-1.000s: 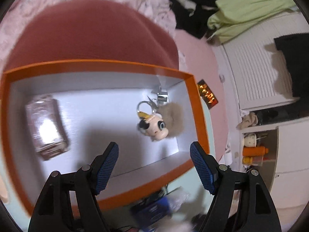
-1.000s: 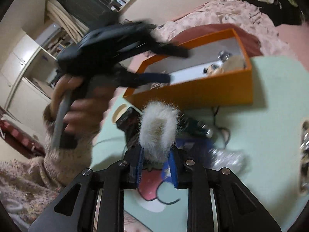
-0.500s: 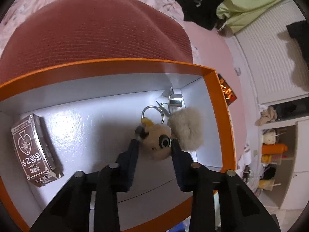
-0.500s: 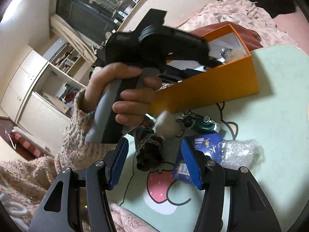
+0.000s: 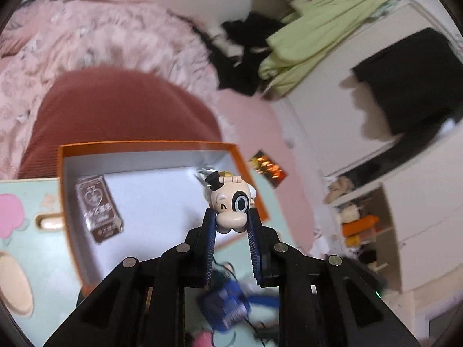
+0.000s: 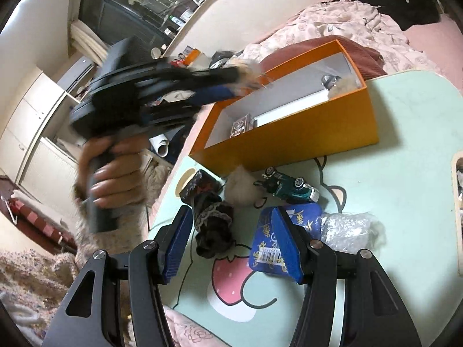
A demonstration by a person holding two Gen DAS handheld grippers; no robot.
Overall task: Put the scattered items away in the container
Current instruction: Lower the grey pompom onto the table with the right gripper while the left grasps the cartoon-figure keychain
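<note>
Lifted since half a second ago, the doll keychain (image 5: 230, 206) now hangs clear of the box floor, clamped by its chin between the pads of the left gripper (image 5: 230, 232), its top hat up and its face toward the camera. It sits above the right end of the orange box (image 5: 150, 146), near the far right corner. A card pack (image 5: 98, 208) lies on the box floor by the left wall. From the right wrist view, the left gripper (image 6: 240, 82) is blurred above the box's far rim, and a beige pom-pom (image 6: 345, 85) rests in the far right corner inside. The right gripper (image 6: 233, 245) is spread wide, grasping nothing, over the table (image 6: 405, 173). Between its fingers lies a dark lace scrunchie (image 6: 214, 222); a blue pouch (image 6: 289, 231) is at the right finger. Just beyond, near the box's front wall, sit a second pom-pom (image 6: 241, 185), a green toy car (image 6: 292, 186) and a bubble-wrap bundle (image 6: 347, 228).
</note>
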